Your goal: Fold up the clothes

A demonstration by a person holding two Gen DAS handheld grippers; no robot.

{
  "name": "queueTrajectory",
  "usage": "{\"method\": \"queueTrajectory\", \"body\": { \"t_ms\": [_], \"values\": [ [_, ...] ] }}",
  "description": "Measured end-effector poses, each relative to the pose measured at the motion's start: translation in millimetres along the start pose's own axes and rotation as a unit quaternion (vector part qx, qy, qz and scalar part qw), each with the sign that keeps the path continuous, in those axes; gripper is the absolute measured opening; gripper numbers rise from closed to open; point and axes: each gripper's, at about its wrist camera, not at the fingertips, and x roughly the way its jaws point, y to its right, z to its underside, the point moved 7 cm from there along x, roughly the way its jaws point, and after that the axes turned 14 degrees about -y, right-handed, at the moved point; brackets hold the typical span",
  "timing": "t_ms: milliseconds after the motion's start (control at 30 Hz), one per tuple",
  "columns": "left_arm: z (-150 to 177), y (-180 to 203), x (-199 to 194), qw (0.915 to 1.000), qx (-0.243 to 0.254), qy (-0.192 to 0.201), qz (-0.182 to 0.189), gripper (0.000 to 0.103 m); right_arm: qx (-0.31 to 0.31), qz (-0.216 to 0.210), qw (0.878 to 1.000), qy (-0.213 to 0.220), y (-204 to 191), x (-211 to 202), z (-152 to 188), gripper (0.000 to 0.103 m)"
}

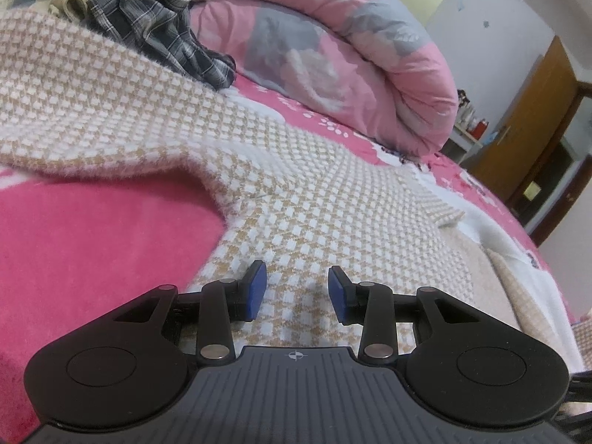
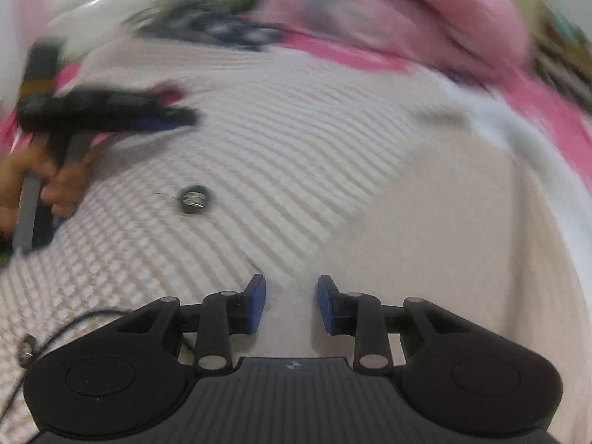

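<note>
Left tongs (image 1: 297, 290) hang low over the checked sweater (image 1: 229, 155), blue pads apart, nothing between them, cloth showing through the gap. Whether the tips touch the knit cannot be told. The sweater, tan and white, is spread flat on the bed, running ahead of the left tongs and off to their left; a folded edge or sleeve end lies ahead to their right. Pink bedsheet (image 1: 92, 229) is bare to the left of these tongs. Far ahead-left sits a crumpled dark plaid shirt (image 1: 159, 26) on the sweater's far edge, touching the rolled pink floral quilt (image 1: 333, 48) that fills the far side ahead. Wooden door (image 1: 532, 137) far right.

Right tongs (image 2: 291, 303) are also apart with nothing clamped; the view is motion-blurred. Below them is the same sweater, patterned knit ahead and left, plain cream part under and right of the pads. A dark round button (image 2: 193, 199) sits on the knit ahead-left of the right tongs, well apart. Farther left the other tool is seen from the side over the sweater, a hand (image 2: 55, 181) gripping its handle. A thin black cable (image 2: 74, 322) trails by the right tongs' left side.
</note>
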Motion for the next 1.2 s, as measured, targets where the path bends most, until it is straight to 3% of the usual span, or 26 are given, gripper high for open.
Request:
{"method": "queueTrajectory", "body": {
  "t_ms": [67,167,233,333,433,500,533,567,700,833,1000,1067,1200],
  "values": [
    [0.4,4.2,0.9,0.9998,0.012,0.000,-0.015,0.037,0.009,-0.013,1.000,0.010,-4.5,-15.8,1.2,0.031],
    [1.3,3.7,-0.6,0.9998,0.015,0.003,-0.014,0.037,-0.028,-0.061,0.996,0.057,-34.8,-28.0,-8.1,0.031],
    [1.1,0.0,-3.0,1.0000,0.005,0.004,-0.001,0.037,-0.053,-0.087,0.993,0.055,-50.4,-17.8,-3.0,0.031],
    [-0.1,-6.1,-8.6,0.9996,-0.020,0.009,0.018,0.037,-0.071,-0.089,0.992,0.056,-61.4,11.9,21.5,0.032],
    [-2.5,-20.6,-22.2,0.9969,-0.064,0.028,0.038,0.038,-0.014,-0.138,0.986,0.094,-48.7,13.1,30.1,0.032],
    [-6.9,-41.7,-37.8,0.9900,-0.121,0.047,0.055,0.038,0.028,-0.180,0.977,0.114,-36.1,16.5,31.2,0.032],
    [-9.8,-55.7,-47.7,0.9841,-0.156,0.061,0.058,0.048,0.043,-0.197,0.972,0.122,-31.1,17.9,32.1,0.032],
    [-13.4,-71.7,-59.7,0.9779,-0.187,0.081,0.046,0.058,0.054,-0.212,0.967,0.128,-27.0,19.1,33.2,0.032],
    [-28.7,-139.3,-112.2,0.9583,-0.231,0.161,-0.049,0.063,0.080,-0.251,0.956,0.131,-16.4,21.1,33.8,0.032],
    [-37.5,-216.0,-134.1,0.9436,-0.257,0.148,-0.147,0.066,0.093,-0.277,0.947,0.132,-10.9,22.8,36.3,0.032],
    [-51.5,-265.5,-132.3,0.9385,-0.266,0.163,-0.147,0.065,0.103,-0.292,0.942,0.132,-9.9,27.3,34.0,0.032],
    [-58.4,-276.1,-130.3,0.9375,-0.264,0.174,-0.146,0.054,0.106,-0.296,0.940,0.131,-9.5,28.2,33.4,0.032],
    [-65.0,-272.8,-128.4,0.9340,-0.245,0.190,-0.178,0.040,0.110,-0.300,0.938,0.131,-9.7,29.3,33.0,0.032]
  ]
}}
